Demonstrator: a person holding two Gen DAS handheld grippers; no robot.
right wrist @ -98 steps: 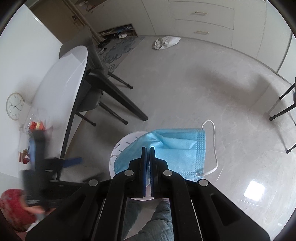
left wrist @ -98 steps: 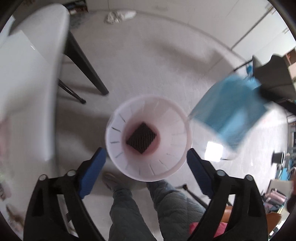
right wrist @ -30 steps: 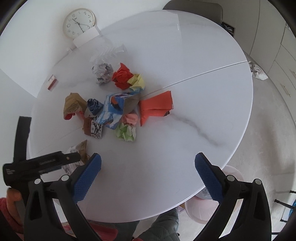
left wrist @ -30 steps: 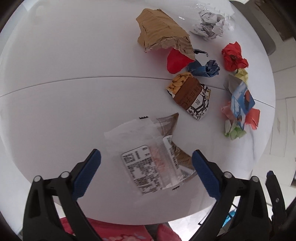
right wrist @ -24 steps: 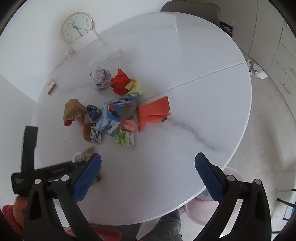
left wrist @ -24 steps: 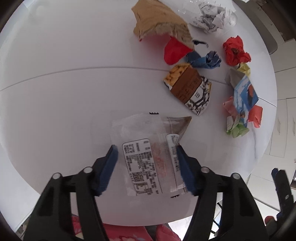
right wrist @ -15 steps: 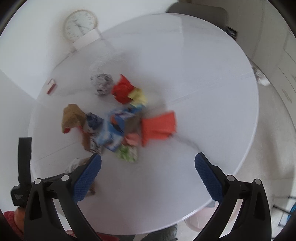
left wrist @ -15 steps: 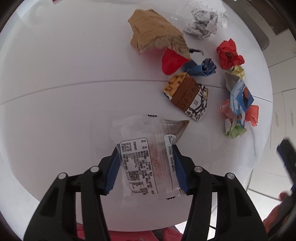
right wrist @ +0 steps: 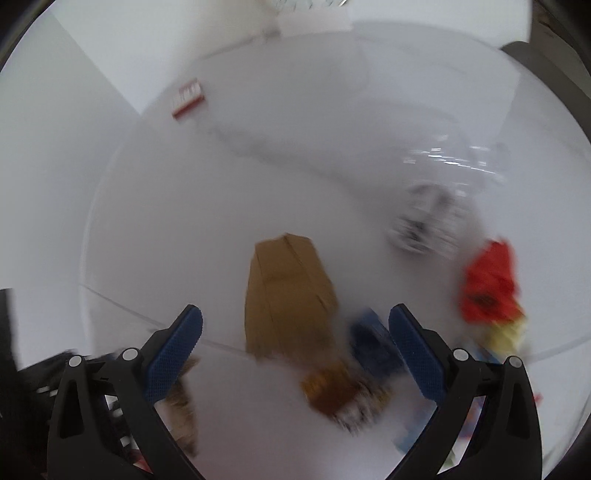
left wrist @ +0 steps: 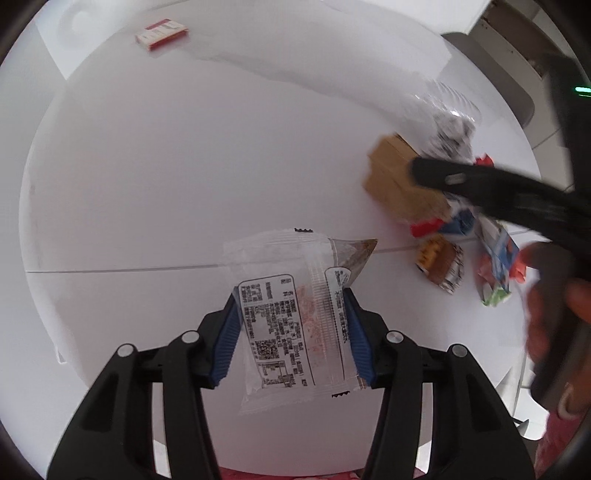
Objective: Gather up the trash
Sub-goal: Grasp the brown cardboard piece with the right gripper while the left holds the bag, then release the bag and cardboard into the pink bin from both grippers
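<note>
My left gripper is shut on a clear plastic snack wrapper with a printed label, held just above the white round table. My right gripper is open, low over the trash pile, its jaws on either side of a brown paper bag. The bag also shows in the left wrist view, with the right gripper's black arm across it. A brown snack packet, a blue wad, a red wad and a crumpled white paper lie around it, blurred.
A small red and white box lies at the table's far edge, also in the right wrist view. Colourful wrappers lie at the right of the table. A grey chair back stands behind the table.
My left gripper shut on the clear wrapper and lifted it slightly. My right gripper, which dropped the blue mask earlier, swung down fast over the trash pile to the brown paper bag.
</note>
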